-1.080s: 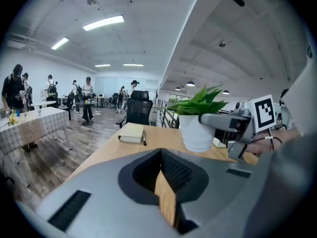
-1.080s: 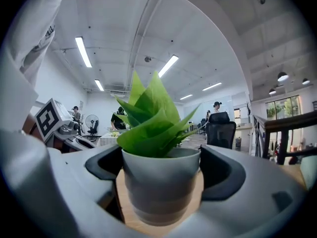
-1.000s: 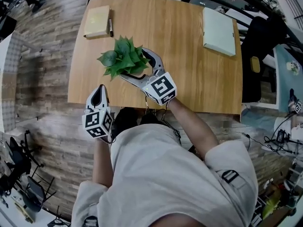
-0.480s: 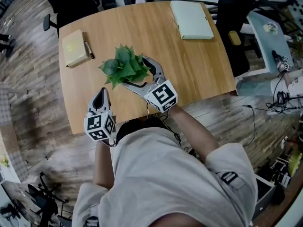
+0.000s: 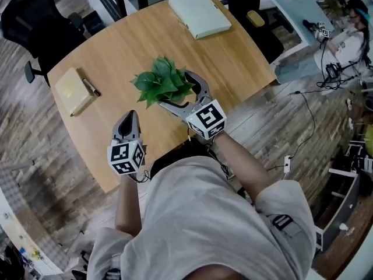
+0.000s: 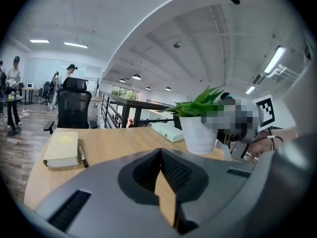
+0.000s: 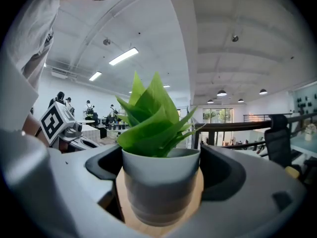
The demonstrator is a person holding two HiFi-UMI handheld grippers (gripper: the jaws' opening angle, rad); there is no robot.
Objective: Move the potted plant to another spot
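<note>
The potted plant [image 5: 163, 80], green leaves in a white pot, is over the middle of the round-cornered wooden table [image 5: 116, 45]. My right gripper [image 5: 173, 89] is shut on the pot, one jaw on each side. In the right gripper view the pot [image 7: 161, 182] fills the gap of the right gripper [image 7: 163, 165], with wood beneath it; whether it rests on the table I cannot tell. My left gripper [image 5: 129, 116] hovers at the table's near edge, shut and holding nothing. The left gripper view shows the left gripper [image 6: 162, 155] low down and the pot [image 6: 200, 133] to its right.
A yellowish notebook [image 5: 73, 92] with a pen [image 5: 90, 87] beside it lies at the table's left. A pale green book [image 5: 199, 13] lies at the far side. A black office chair [image 5: 35, 22] stands beyond the table's left corner. Cables and desks are at the right.
The plant, held by my right gripper, has moved to the right, away from the notebook. The head view has swung round. My left gripper stays shut at the near edge.
</note>
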